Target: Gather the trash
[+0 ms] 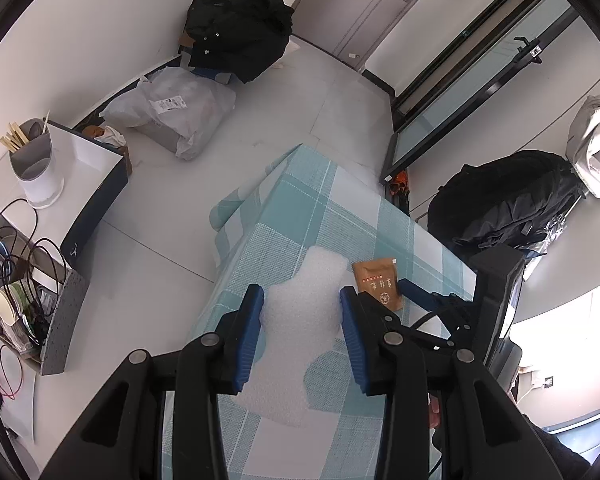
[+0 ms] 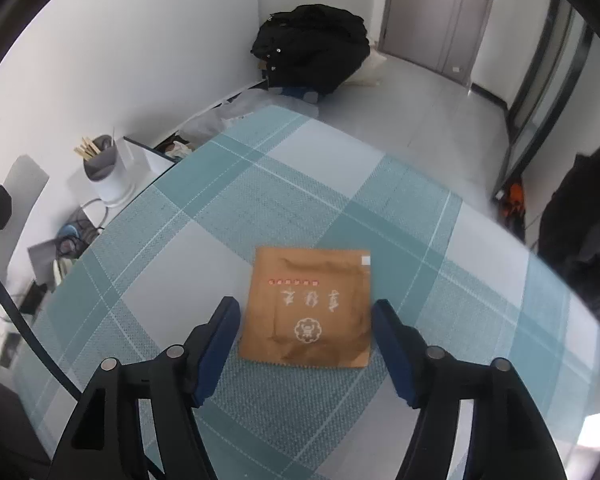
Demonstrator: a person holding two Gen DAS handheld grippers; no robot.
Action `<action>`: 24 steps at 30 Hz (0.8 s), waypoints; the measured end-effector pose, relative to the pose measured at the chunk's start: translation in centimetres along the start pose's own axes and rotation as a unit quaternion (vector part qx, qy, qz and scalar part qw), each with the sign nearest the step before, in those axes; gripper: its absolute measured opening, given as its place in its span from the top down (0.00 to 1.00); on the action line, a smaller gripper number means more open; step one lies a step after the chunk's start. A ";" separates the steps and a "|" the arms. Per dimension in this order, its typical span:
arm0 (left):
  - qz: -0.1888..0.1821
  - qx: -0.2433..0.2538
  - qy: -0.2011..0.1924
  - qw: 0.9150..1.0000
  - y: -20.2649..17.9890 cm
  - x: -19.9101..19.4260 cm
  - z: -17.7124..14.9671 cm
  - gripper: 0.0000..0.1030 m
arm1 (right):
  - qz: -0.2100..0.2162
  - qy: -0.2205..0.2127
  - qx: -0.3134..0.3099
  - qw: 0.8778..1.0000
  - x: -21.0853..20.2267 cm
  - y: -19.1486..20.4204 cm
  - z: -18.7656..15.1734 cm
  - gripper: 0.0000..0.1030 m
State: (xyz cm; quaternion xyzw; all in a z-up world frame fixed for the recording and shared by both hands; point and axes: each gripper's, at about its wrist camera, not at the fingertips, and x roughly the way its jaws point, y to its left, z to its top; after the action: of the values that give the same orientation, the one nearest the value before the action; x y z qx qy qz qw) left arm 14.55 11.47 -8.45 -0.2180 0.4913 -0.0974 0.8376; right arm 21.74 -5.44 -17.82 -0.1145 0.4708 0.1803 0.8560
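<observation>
The left gripper (image 1: 302, 300) is held apart over white foam (image 1: 300, 320); the right gripper (image 2: 306, 312) is spread wide, unclamped, around a brown packet (image 2: 308, 304) on the checked tablecloth (image 2: 220, 216).

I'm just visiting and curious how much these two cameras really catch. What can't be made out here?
- White foam sheet, left wrist view: its near edge is hidden behind the left gripper fingers.
- Brown packet, right wrist view: printed characters too blurred to read.
- Checked tablecloth, both views: near part hidden by the grippers.
- Right gripper: the hand holding it is out of frame.
</observation>
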 end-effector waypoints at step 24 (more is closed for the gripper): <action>-0.009 -0.012 -0.004 1.000 0.6 -0.5 0.3 0.67 | -0.001 -0.028 -0.028 0.999 -2.1 1.6 -1.8 0.92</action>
State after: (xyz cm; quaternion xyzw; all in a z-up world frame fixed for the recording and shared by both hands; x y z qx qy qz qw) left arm 14.49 12.26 -8.19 -0.2328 0.4870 -0.0983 0.8361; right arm 18.62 -5.03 -17.07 -0.1337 0.4413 0.1961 0.8654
